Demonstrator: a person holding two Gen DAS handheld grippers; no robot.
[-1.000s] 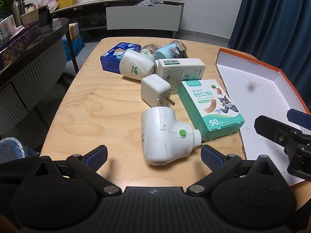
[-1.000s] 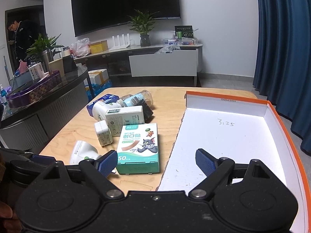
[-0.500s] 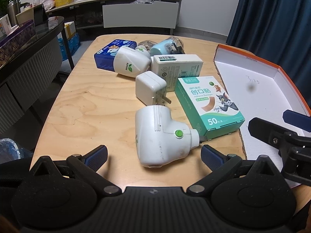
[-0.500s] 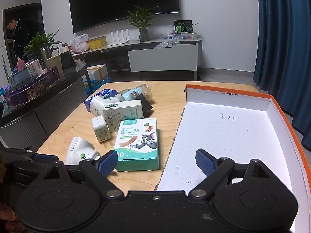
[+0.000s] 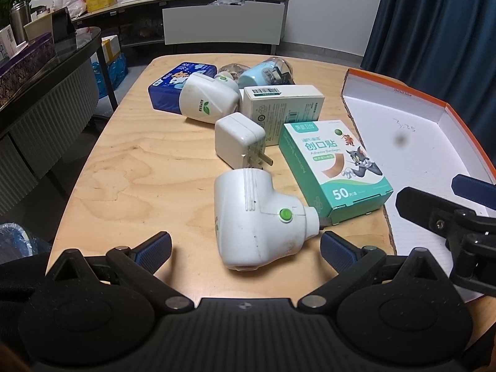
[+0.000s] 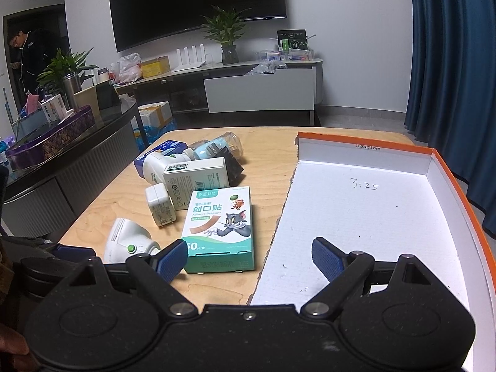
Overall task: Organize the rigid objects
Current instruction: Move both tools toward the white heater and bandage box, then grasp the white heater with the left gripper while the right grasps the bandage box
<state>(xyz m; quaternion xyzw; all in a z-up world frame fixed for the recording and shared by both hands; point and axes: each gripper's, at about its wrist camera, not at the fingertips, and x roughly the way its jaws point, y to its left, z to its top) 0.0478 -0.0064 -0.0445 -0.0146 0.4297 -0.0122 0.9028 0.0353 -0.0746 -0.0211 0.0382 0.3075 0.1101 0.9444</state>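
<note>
on the table [image 5: 130, 167], between the pads of my left claw [image 5: 245, 243]: white plug-in diffuser [image 5: 257, 220], ungripped, claw wide open, possibly just clear. right claw [image 6: 249, 255] wide open, empty, over the edge of the white tray [image 6: 372, 217]; bandage box [image 6: 221, 226] beside it.

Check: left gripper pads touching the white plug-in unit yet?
Apart. The left wrist view shows bare table between each pad of the left gripper and the white plug-in unit.
</note>
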